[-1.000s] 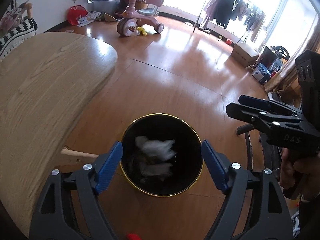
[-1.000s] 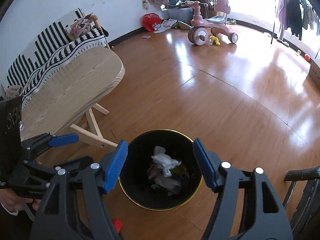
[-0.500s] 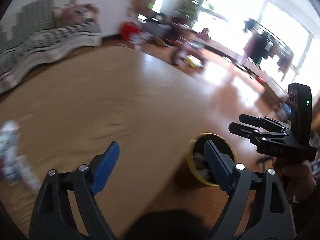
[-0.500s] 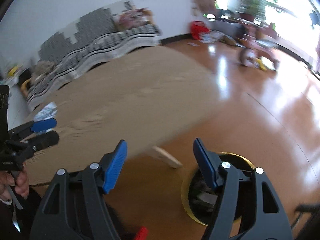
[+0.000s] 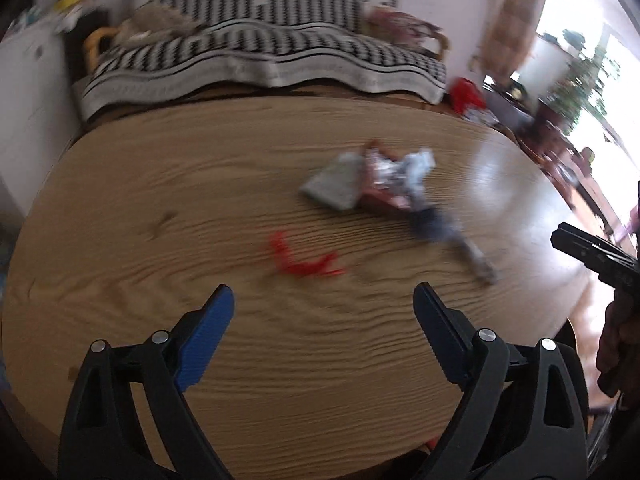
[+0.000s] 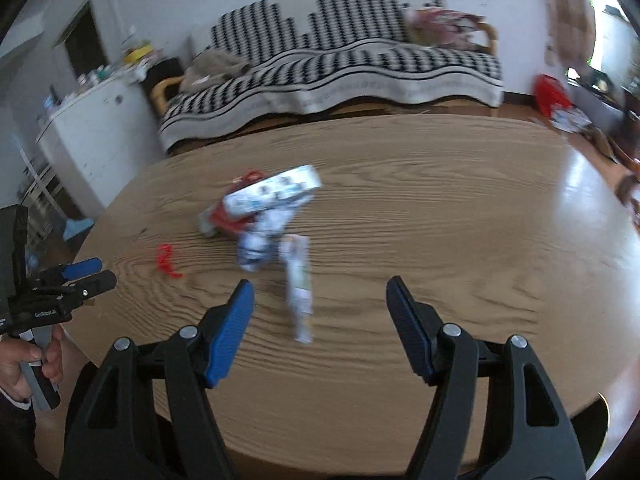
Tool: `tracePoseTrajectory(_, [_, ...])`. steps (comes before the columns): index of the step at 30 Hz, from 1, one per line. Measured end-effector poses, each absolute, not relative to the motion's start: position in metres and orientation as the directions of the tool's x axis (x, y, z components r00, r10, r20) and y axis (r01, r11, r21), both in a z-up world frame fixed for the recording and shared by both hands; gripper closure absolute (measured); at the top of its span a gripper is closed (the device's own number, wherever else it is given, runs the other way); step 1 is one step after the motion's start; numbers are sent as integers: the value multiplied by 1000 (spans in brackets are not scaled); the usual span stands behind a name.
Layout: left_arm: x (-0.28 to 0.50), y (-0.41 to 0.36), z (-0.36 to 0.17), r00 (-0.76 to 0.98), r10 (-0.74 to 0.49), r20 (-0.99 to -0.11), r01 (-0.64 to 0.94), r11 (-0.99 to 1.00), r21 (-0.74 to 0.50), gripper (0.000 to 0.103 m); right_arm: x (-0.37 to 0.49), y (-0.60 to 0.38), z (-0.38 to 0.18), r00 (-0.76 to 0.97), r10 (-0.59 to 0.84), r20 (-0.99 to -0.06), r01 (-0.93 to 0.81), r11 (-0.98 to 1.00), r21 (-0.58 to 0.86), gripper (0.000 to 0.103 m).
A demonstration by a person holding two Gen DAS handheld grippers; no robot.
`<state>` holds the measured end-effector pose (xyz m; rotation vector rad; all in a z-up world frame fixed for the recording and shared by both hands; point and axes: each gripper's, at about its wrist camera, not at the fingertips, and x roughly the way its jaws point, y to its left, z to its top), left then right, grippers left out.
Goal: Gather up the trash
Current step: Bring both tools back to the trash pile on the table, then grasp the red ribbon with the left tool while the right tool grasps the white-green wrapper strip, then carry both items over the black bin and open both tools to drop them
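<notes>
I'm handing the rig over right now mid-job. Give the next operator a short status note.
Left gripper: open, empty, above the wooden table.
Right gripper: open, empty, above the same table.
Left to collect: red scrap, a pile of crumpled wrappers, and a long flat wrapper nearest the right gripper.
The bin is not in view now.

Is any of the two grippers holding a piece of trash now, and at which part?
Nothing is held. The left gripper and the right gripper are both open and empty above the table; the wrappers lie untouched.
</notes>
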<state>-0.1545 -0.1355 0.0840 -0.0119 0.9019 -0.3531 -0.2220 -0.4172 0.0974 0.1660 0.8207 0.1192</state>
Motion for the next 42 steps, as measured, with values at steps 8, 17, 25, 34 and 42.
tracePoseTrajectory(8, [-133,-135,60,541,-316,-779,288,940,-181,13,-190,-376,69,622,149,-769,-75,989,131,36])
tracePoseTrajectory(17, [-92,-161,21,524,-285,-803,248,953,-176,12,-168,-386,31,587,96,-804,-53,995,80,36])
tracePoseTrajectory(25, [-85,-168,19,556,-197,-807,212,973,-92,27,-160,-382,13,586,56,-808,-71,997,17,57])
tracePoseTrajectory(34, [-92,-164,24,560,-188,-807,200,976,-89,70,-164,-383,14,586,83,-806,-78,996,46,88])
tracePoseTrajectory(42, [-98,-160,28,550,-198,-812,190,976,-109,70,-177,-389,36,623,88,-777,-70,996,57,88])
